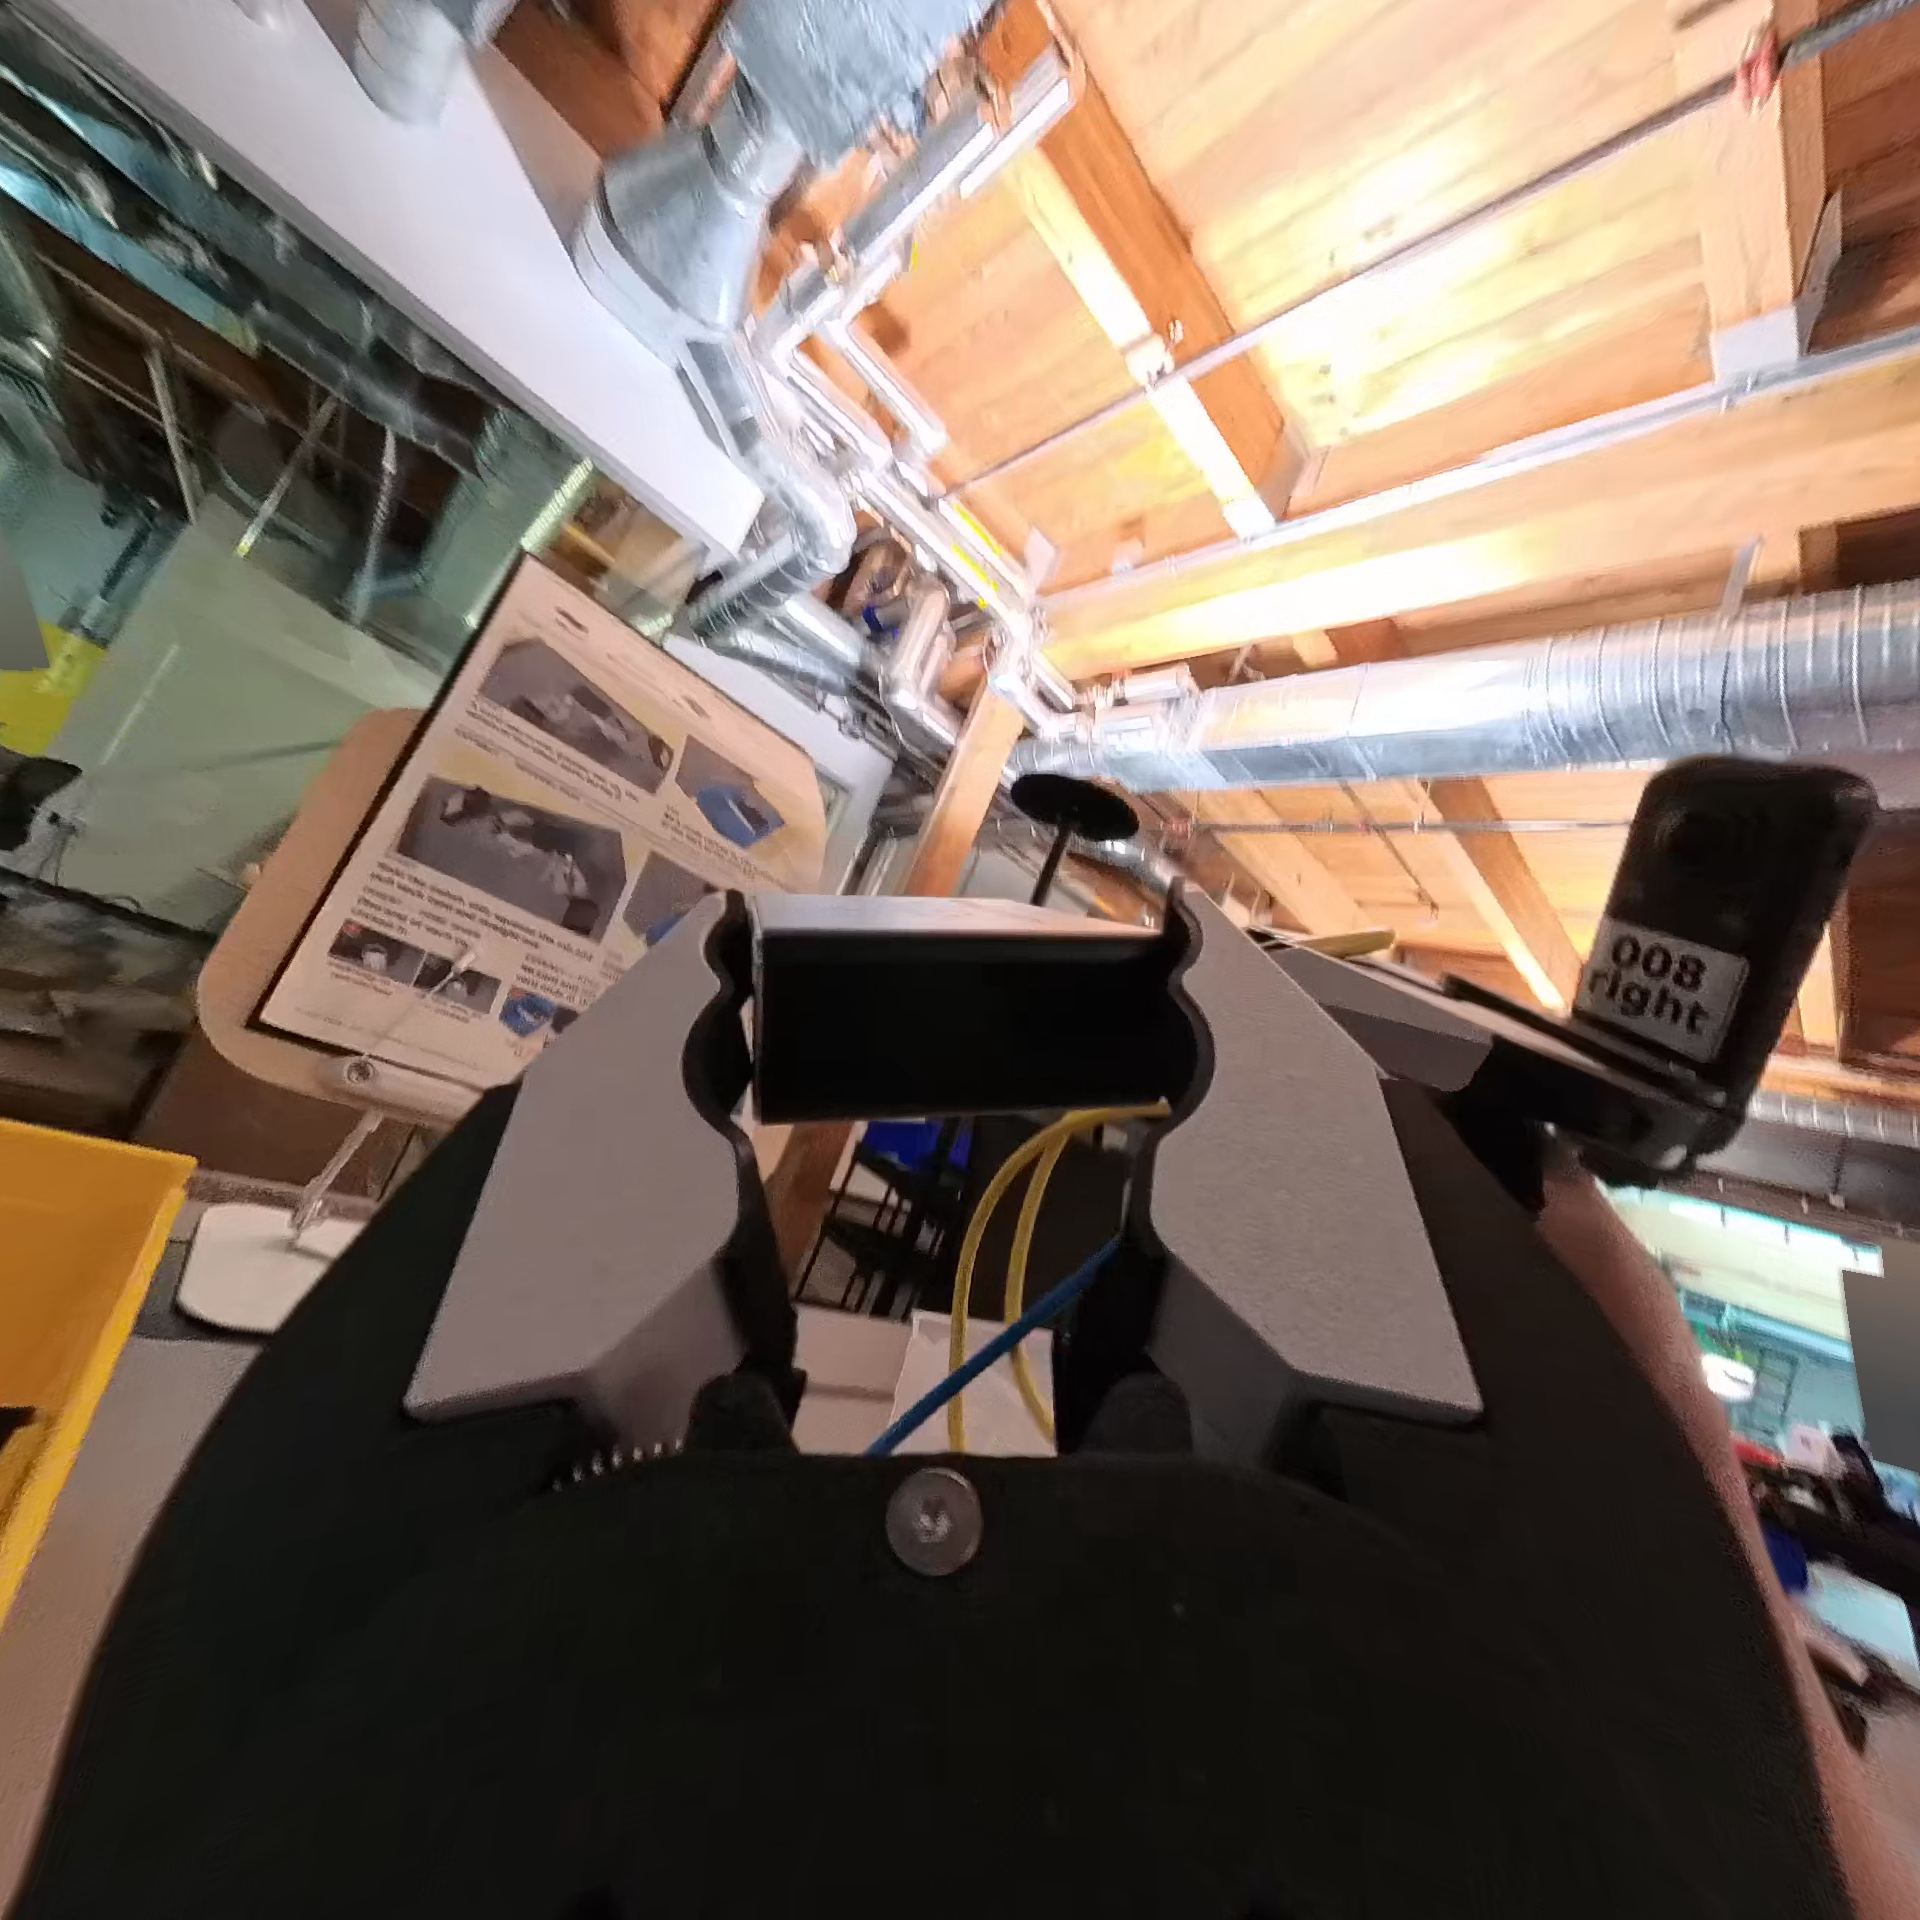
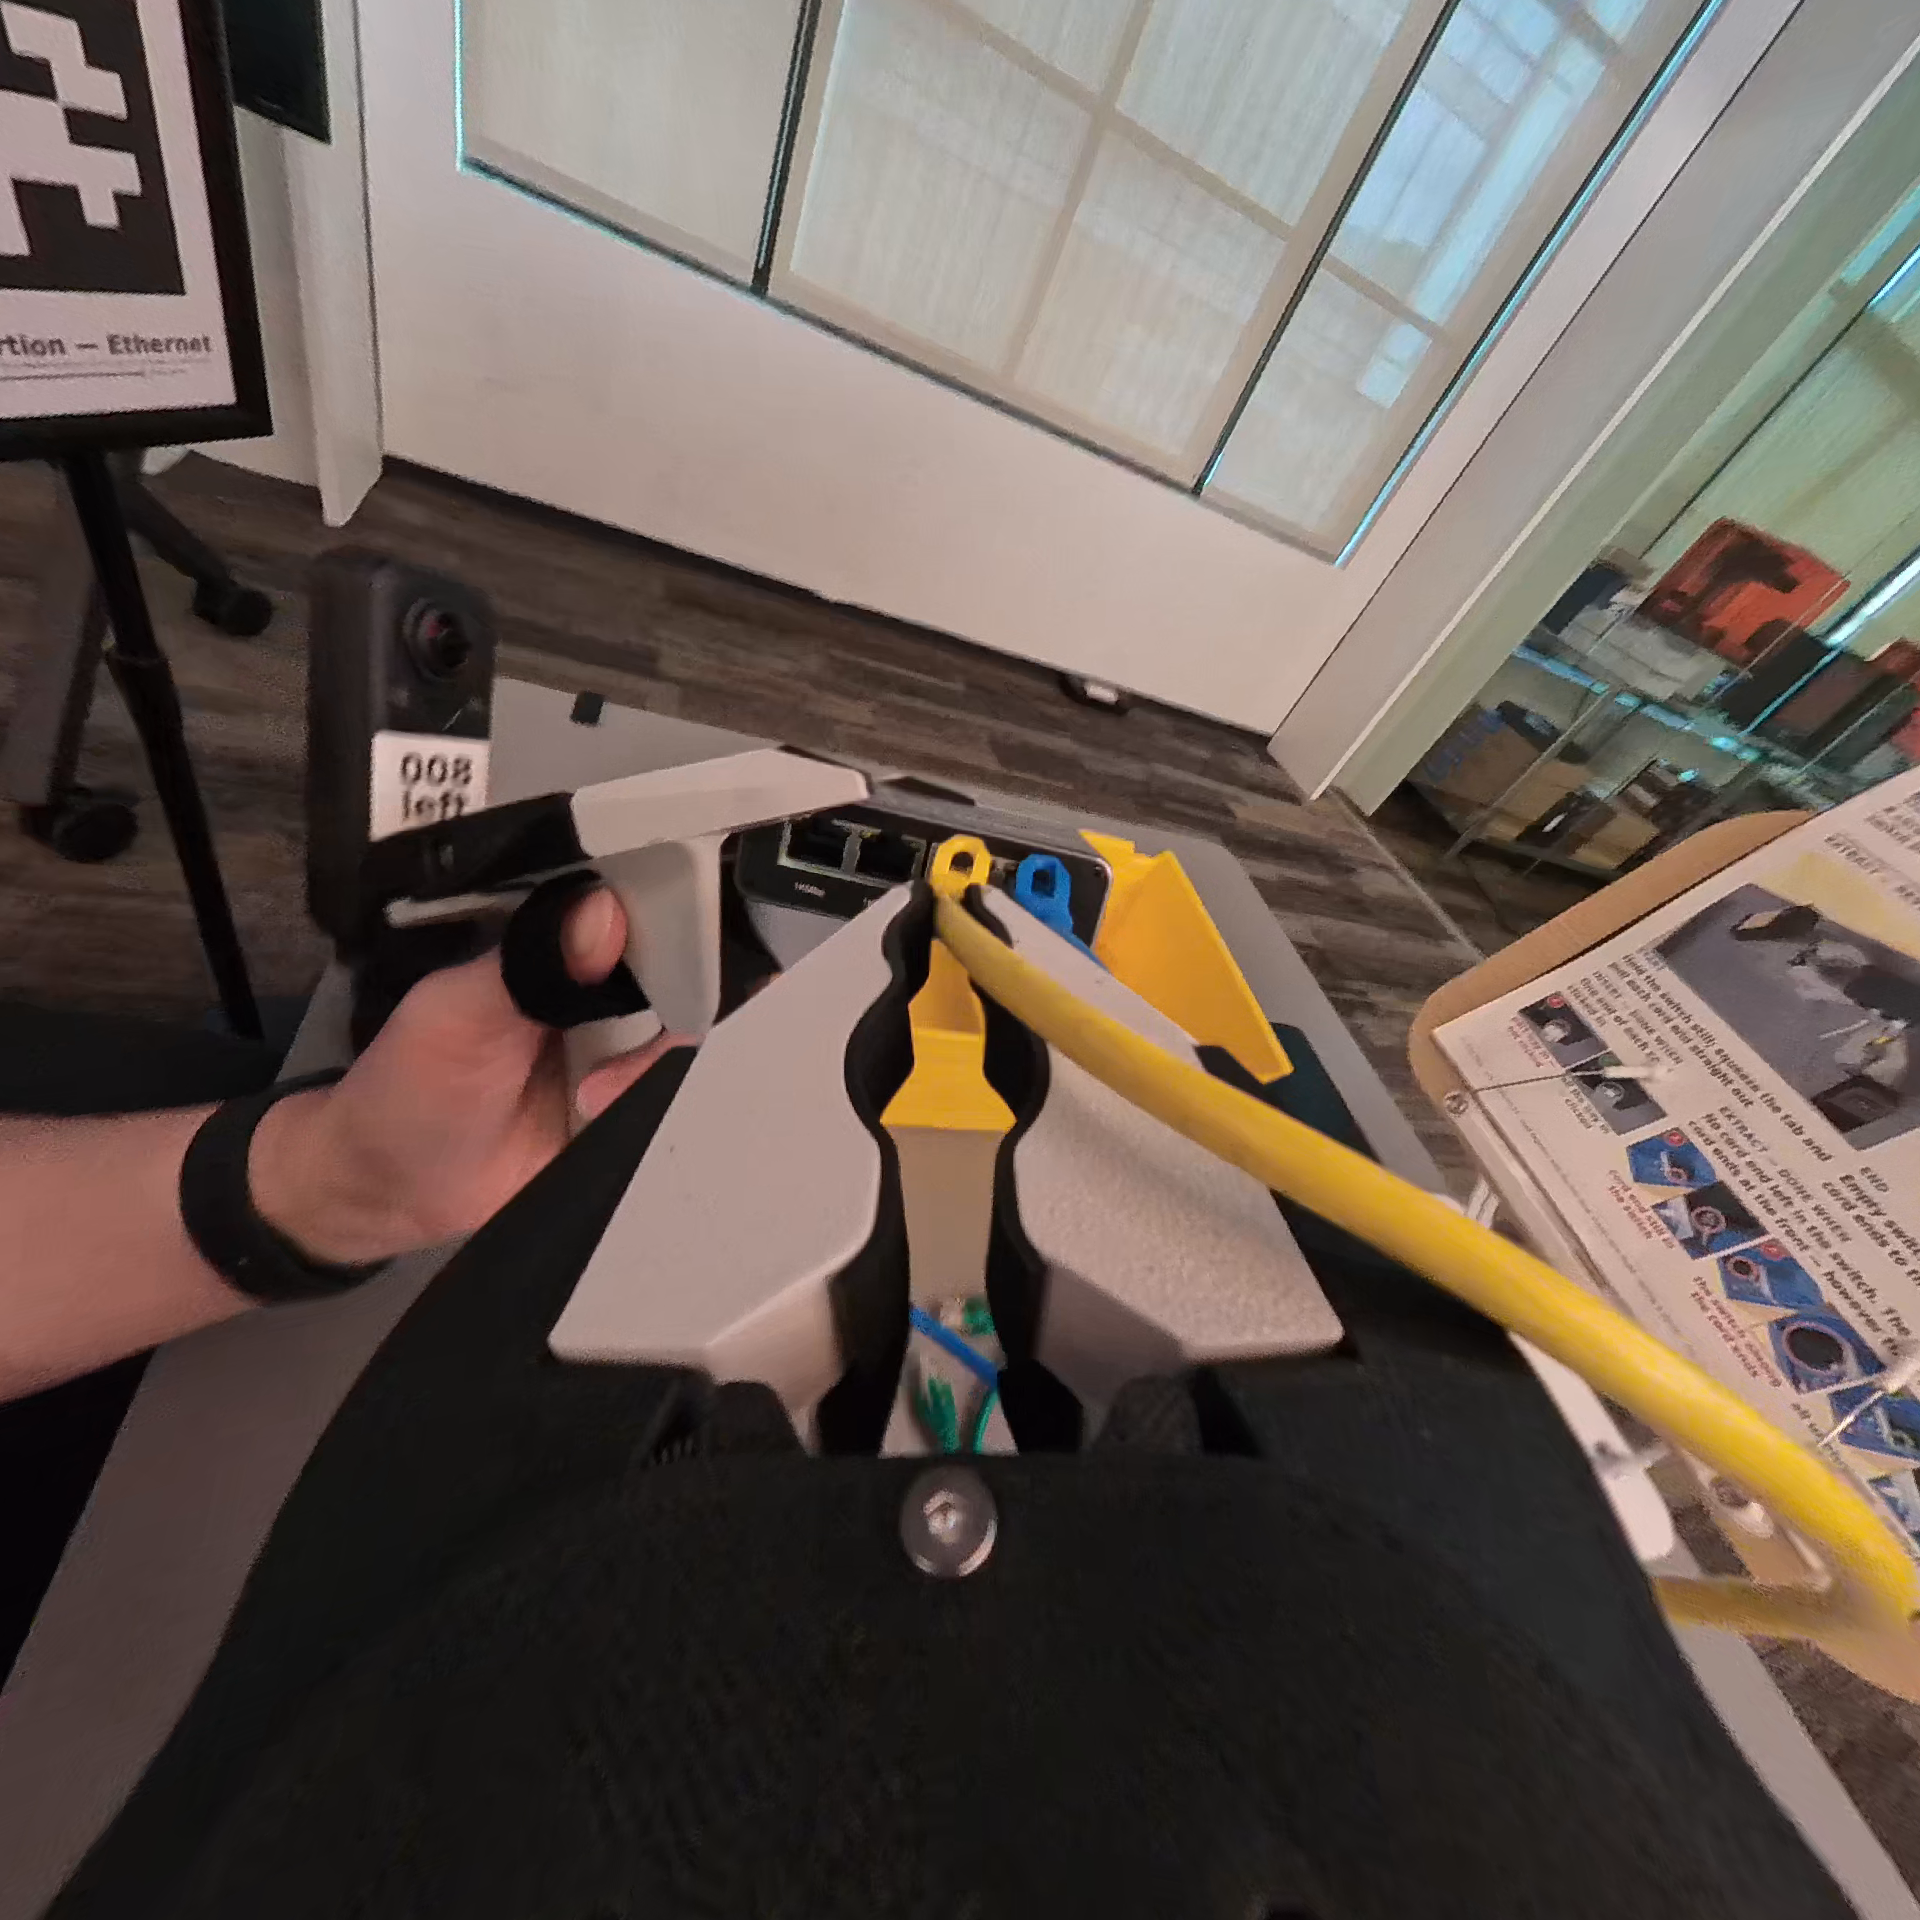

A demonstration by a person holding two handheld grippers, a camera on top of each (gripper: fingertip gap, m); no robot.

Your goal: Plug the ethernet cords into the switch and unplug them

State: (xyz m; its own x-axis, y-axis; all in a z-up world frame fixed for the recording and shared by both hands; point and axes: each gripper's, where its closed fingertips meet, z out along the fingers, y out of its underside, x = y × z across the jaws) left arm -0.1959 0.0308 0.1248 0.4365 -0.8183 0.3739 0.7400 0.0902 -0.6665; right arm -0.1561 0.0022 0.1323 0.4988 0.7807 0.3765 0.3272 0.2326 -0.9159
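The left fingers (image 1: 961, 1023) clamped the black metal switch (image 1: 956, 1013); the right fingers (image 2: 951, 904) gripped the yellow ethernet cord's plug (image 2: 958, 868), seated beside the blue plug (image 2: 1042, 878); two ports looked empty.

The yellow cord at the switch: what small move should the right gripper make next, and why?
Probably a short, straight pull back. The right gripper seems closed on the yellow cord just behind its plug, which sits at the switch beside the blue plug. The left gripper clamps the switch, so it should stay put. Whether the latch is released cannot be seen.
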